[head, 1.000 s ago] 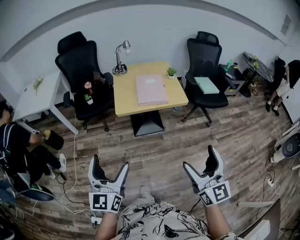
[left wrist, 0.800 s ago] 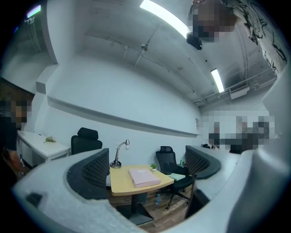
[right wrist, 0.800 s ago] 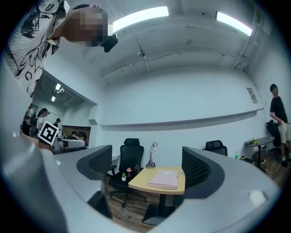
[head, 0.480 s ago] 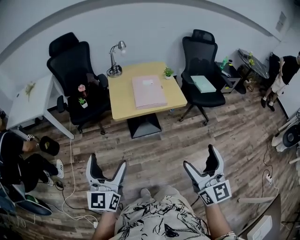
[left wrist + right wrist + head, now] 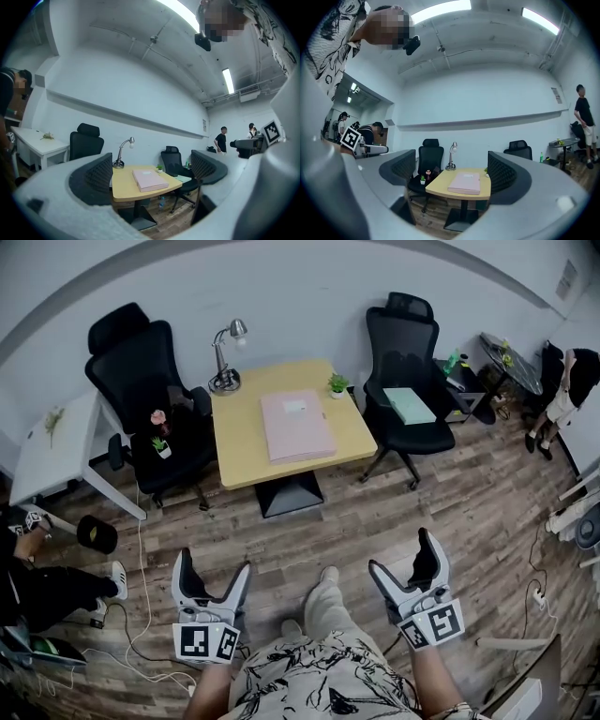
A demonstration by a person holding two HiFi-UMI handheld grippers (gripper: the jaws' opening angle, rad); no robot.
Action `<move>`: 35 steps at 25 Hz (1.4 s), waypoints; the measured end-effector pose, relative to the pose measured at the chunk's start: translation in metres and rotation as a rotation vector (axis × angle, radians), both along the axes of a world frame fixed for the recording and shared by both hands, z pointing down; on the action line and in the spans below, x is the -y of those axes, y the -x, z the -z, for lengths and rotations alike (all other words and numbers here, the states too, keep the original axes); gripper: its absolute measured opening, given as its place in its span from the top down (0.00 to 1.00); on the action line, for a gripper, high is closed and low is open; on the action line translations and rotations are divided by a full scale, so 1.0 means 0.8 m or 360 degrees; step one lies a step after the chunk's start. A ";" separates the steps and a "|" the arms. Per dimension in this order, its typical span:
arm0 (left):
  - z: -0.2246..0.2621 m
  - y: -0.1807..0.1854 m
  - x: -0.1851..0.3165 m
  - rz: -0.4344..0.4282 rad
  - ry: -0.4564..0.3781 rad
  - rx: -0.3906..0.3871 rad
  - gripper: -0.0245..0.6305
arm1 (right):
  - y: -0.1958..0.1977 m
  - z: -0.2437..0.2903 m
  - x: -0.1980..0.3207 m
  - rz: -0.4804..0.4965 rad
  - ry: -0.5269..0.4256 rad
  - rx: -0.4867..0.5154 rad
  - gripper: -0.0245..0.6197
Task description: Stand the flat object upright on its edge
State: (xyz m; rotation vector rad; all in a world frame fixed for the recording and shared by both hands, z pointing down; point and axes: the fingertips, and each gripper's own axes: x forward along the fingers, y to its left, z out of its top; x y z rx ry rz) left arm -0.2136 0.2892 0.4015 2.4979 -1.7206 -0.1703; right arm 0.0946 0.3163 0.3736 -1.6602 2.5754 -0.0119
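The head view looks steeply down on the left gripper (image 5: 214,562) and right gripper (image 5: 403,552), the table (image 5: 239,427) well beyond their jaws, while each gripper view looks level along its jaws, framing that same distant table between them.

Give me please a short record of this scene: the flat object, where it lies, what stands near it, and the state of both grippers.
flat object: pink folder, lying flat
support: table, folder near its middle
also on table: lamp at the back left corner, plant at the back edge
left gripper: open, empty, well short of the table
right gripper: open, empty, well short of the table
task state: folder not yet touched
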 end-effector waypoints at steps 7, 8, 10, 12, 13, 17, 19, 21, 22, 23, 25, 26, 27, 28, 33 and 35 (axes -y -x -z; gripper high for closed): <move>0.014 -0.020 0.077 0.0056 -0.0009 0.0027 0.18 | -0.018 0.008 0.101 0.0058 -0.0013 0.0030 0.22; 0.015 -0.022 0.089 0.0069 -0.0006 0.0036 0.18 | -0.019 0.009 0.116 0.0074 -0.0016 0.0028 0.22; 0.017 -0.026 0.111 0.0100 0.0000 0.0049 0.18 | -0.023 0.009 0.143 0.0107 -0.0016 0.0026 0.22; 0.019 -0.032 0.132 0.0125 0.0001 0.0049 0.18 | -0.029 0.010 0.169 0.0132 -0.0013 0.0035 0.22; 0.020 -0.036 0.142 0.0134 0.0001 0.0050 0.18 | -0.033 0.011 0.183 0.0142 -0.0013 0.0040 0.22; 0.025 -0.061 0.184 0.0154 0.0006 0.0064 0.18 | -0.051 0.016 0.233 0.0194 -0.0017 0.0051 0.22; 0.027 -0.074 0.202 0.0166 0.0004 0.0076 0.18 | -0.059 0.017 0.256 0.0229 -0.0019 0.0051 0.23; 0.029 -0.086 0.219 0.0186 0.0003 0.0080 0.18 | -0.070 0.017 0.278 0.0258 -0.0022 0.0060 0.23; 0.029 -0.091 0.226 0.0200 0.0002 0.0081 0.18 | -0.075 0.017 0.289 0.0272 -0.0024 0.0064 0.23; 0.030 -0.096 0.234 0.0216 0.0002 0.0084 0.18 | -0.079 0.017 0.298 0.0289 -0.0025 0.0065 0.23; 0.031 -0.105 0.248 0.0251 0.0001 0.0092 0.18 | -0.087 0.015 0.318 0.0326 -0.0021 0.0064 0.23; 0.032 -0.109 0.255 0.0269 0.0001 0.0093 0.18 | -0.091 0.014 0.327 0.0342 -0.0015 0.0067 0.23; 0.033 -0.114 0.261 0.0285 0.0000 0.0091 0.18 | -0.095 0.013 0.337 0.0356 -0.0009 0.0074 0.23; 0.033 -0.119 0.265 0.0297 -0.0001 0.0087 0.18 | -0.099 0.012 0.345 0.0367 -0.0005 0.0083 0.23; 0.022 -0.142 0.278 0.0303 0.0026 0.0085 0.18 | -0.108 -0.002 0.373 0.0400 0.0033 0.0137 0.23; 0.016 -0.141 0.286 0.0304 0.0062 0.0113 0.18 | -0.104 -0.011 0.384 0.0425 0.0061 0.0135 0.23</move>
